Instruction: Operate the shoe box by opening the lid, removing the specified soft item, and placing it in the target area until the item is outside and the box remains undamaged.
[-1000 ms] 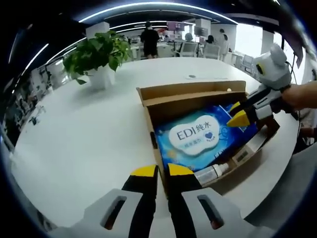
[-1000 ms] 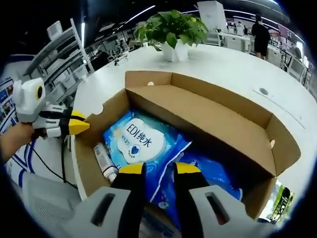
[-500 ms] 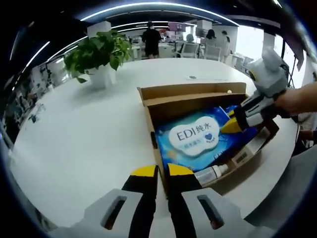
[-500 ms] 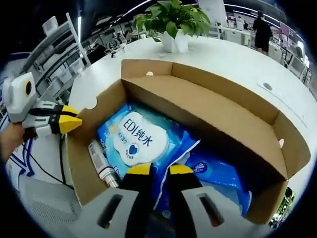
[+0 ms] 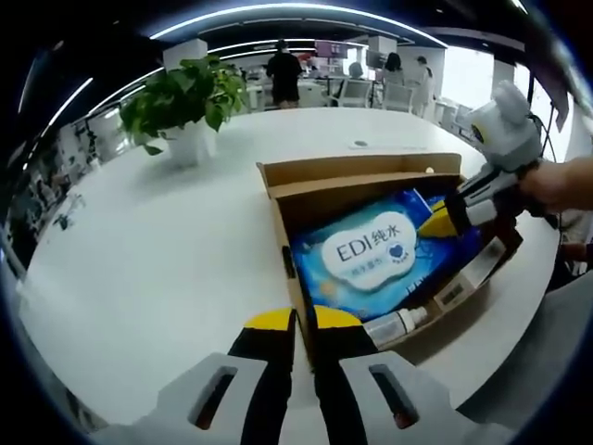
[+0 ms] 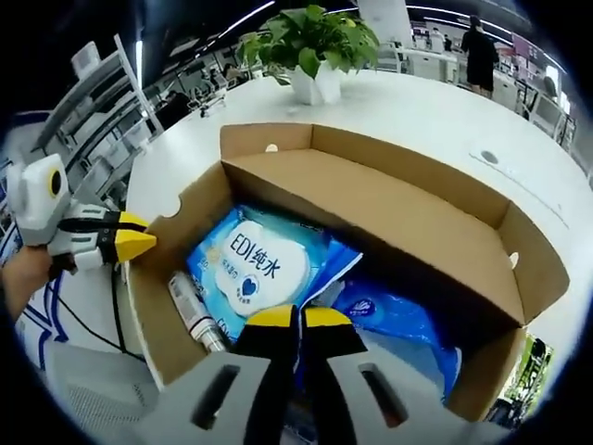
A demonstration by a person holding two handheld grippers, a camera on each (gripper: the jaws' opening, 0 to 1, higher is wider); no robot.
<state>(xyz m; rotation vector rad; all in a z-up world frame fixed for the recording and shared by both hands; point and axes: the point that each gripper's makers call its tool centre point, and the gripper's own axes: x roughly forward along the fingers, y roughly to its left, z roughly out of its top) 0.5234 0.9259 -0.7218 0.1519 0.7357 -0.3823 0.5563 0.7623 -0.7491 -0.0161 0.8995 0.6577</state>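
Jaws of right gripper (image 6: 297,318) pinched on wipes pack (image 6: 255,269) edge inside shoe box (image 6: 408,218).

One box (image 6: 435,232), two blue packs (image 6: 255,264), one bottle (image 6: 190,311)

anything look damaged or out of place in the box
Nothing stands out. The shoe box sits open with no tears or crushing visible, and the blue wipes pack and small bottle lie inside. The right gripper looks shut on the pack's edge.
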